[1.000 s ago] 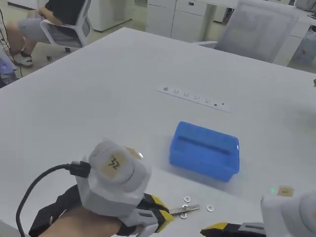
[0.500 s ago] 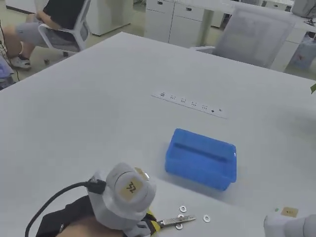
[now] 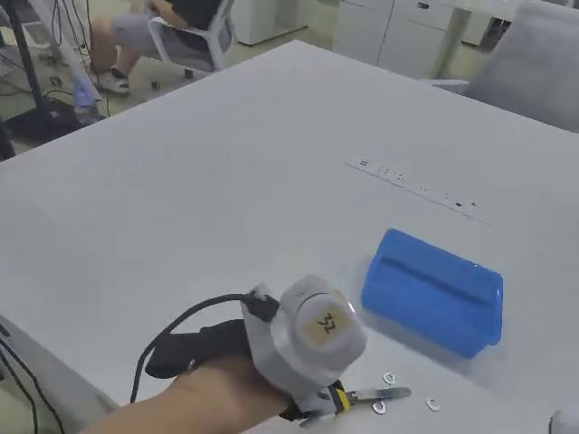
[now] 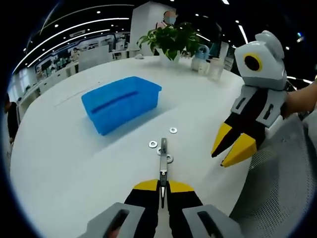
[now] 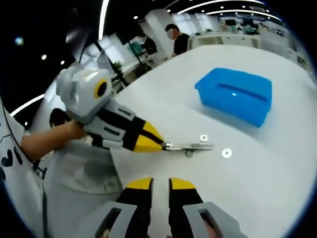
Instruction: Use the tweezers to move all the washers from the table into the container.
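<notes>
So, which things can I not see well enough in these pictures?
- Washers, left gripper view: the tweezers may cover one more.
- Tweezers tips, same view: too small to tell whether they pinch one.
- Container floor, same view: the near wall hides most of it.
- Left tool jaws, head view: its own body mostly hides them.

Slim silver tweezers (image 4: 163,161), gripped in the left hand-held gripper (image 4: 163,187), point level over the white worktop (image 4: 64,163). Small silver washers (image 4: 173,130) lie flat beside their tips. The blue rectangular container (image 4: 122,101) sits at their eleven o'clock in the left gripper view.
</notes>
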Available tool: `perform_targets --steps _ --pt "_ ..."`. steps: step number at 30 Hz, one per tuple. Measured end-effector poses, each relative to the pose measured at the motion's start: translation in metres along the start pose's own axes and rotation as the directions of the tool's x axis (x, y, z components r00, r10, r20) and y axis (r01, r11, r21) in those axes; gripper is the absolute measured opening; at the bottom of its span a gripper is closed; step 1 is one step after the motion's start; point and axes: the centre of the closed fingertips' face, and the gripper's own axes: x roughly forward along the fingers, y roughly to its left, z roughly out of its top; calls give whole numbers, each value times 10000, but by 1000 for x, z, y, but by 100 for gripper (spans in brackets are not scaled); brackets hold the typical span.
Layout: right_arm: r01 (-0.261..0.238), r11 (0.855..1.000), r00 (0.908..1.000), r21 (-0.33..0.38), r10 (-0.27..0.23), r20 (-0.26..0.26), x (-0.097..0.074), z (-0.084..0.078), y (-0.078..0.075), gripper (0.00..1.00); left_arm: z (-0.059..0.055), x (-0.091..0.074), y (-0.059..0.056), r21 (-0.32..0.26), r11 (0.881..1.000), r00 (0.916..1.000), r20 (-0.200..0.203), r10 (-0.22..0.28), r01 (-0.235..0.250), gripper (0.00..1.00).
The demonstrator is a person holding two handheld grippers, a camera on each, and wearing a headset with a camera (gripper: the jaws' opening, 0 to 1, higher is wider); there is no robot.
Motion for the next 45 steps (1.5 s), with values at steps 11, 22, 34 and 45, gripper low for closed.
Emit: perform_targets --steps 11,22,34,45 --pt "33 9963 9983 855 -83 579 -2 7 1 14 17 -18 -22 -98 9995 9975 633 -307 314 1" --pt "-1990 9228 9743 3300 1502 1676 1 15 12 32 29 -34 -25 245 9993 9926 1173 -297 270 0" --pt "-4598 7865 8708 4124 3083 3829 -17 43 32 27 45 -54 -39 1469 9878 9808 1787 -782 520 0" --pt "-5657 7503 8085 3421 4232 4090 -43 65 40 17 69 -80 -58 2618 9620 9404 3015 -1576 772 1"
